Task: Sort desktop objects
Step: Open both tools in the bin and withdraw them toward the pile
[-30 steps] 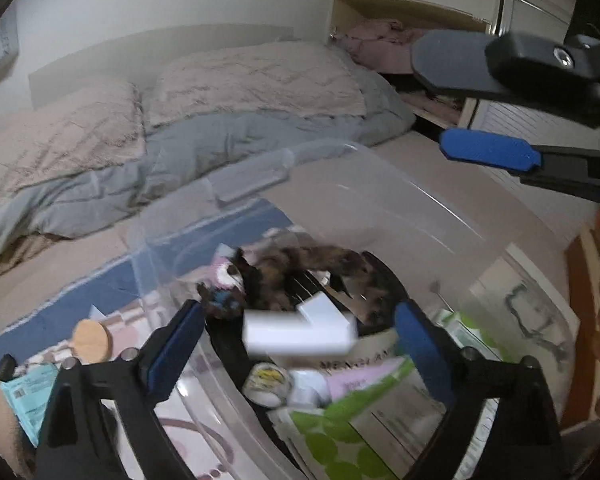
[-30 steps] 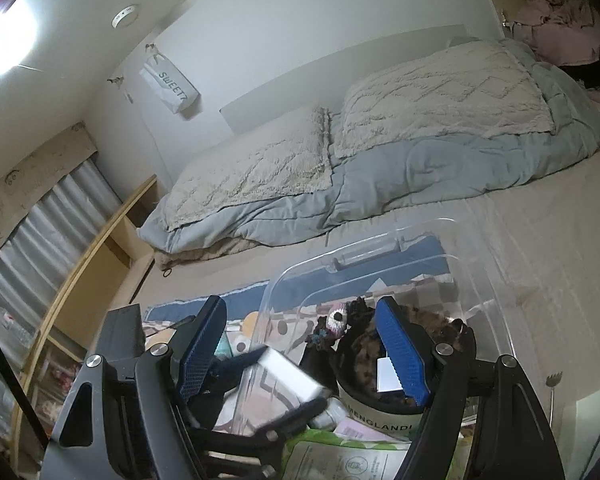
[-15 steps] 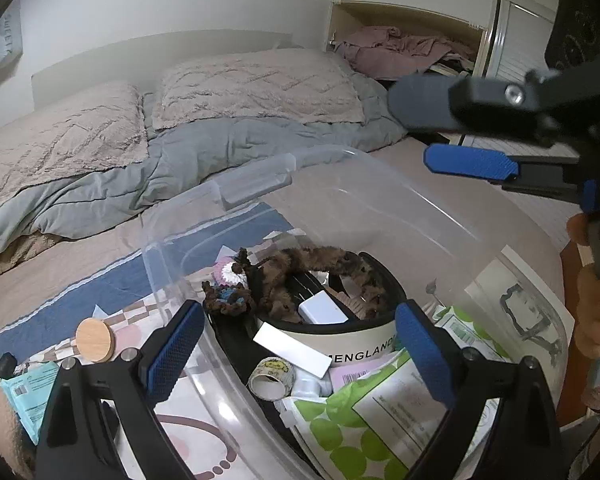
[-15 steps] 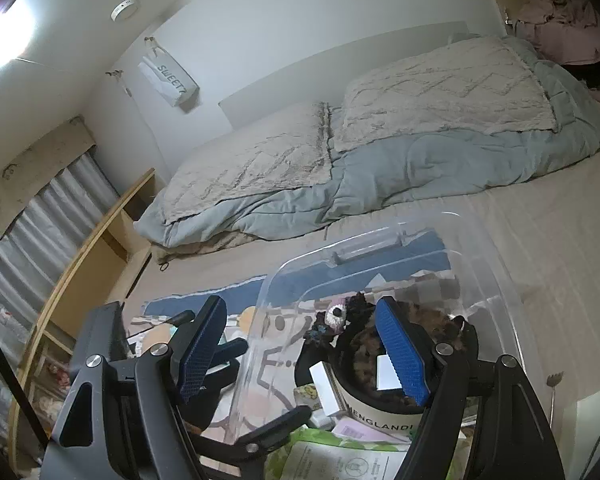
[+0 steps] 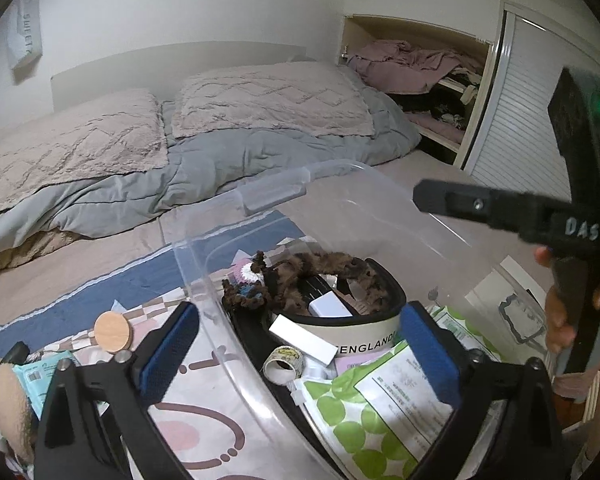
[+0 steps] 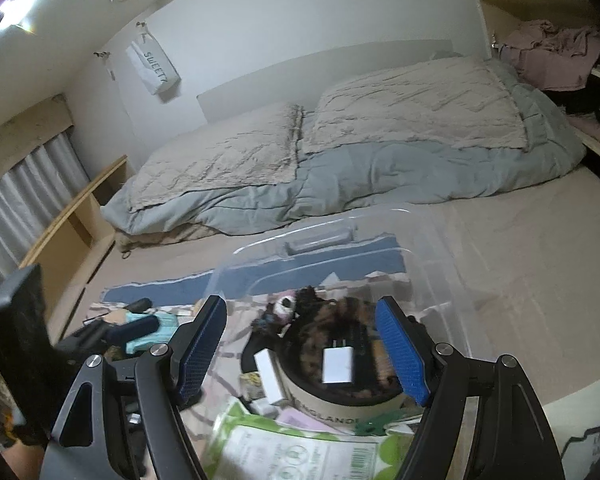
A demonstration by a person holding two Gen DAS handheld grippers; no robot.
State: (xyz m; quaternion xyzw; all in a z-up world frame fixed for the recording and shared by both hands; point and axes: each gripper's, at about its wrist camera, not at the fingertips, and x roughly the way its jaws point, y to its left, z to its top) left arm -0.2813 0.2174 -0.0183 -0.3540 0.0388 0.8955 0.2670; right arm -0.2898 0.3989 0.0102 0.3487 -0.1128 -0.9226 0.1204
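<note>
A clear plastic bin (image 5: 204,264) stands on the patterned mat. It holds a black case (image 5: 384,292) marked ENGLAND, with a brown plush toy (image 5: 320,264) and a small white box (image 5: 328,306) inside. A long white box (image 5: 302,340) leans against the case, beside a tape roll (image 5: 283,362). My left gripper (image 5: 298,332) hovers over the bin's near side, its jaws opening wide, nothing between the pads. My right gripper (image 6: 302,320) is open and empty above the same bin (image 6: 432,264). Its black body (image 5: 500,212) shows at the right, held by a hand.
A green-dotted packet (image 5: 380,412) lies at the bin's front. Left of the bin on the mat (image 5: 188,432) are a round wooden lid (image 5: 113,332) and a teal packet (image 5: 40,376). A bed with pillows (image 5: 260,100) fills the back, and a closet shelf (image 5: 420,68) stands at right.
The long white box dropped from between my left jaws into the bin and now rests against the case. The left jaws widened and drew back. The right gripper shifted right in the left view.
</note>
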